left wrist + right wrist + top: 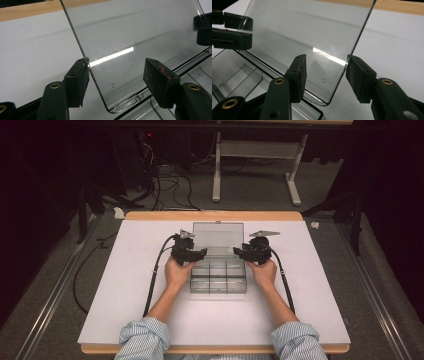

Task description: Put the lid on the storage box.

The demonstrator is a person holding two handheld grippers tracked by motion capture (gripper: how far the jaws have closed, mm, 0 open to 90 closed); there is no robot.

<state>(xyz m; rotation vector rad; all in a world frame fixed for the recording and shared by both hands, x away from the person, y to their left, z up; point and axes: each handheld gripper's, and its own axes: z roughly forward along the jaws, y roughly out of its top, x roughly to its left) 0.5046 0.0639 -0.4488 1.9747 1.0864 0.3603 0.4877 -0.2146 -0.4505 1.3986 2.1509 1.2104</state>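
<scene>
Jaws stood parted on both sides of the clear plastic compartment box [218, 270] at the middle of the white tabletop [125, 310]. Its see-through hinged lid [218, 235] stood raised behind the tray. The left gripper [116, 83] straddled the lid's left edge, one pad touching it, the other well clear, so it gripped nothing. The right gripper [325, 77] bracketed the opposite edge the same way, released. No earlier view showed how they came there. By appearances the opening was done, the lid upright on its own; what remained seemed to be drawing both hands away from the empty compartments.
</scene>
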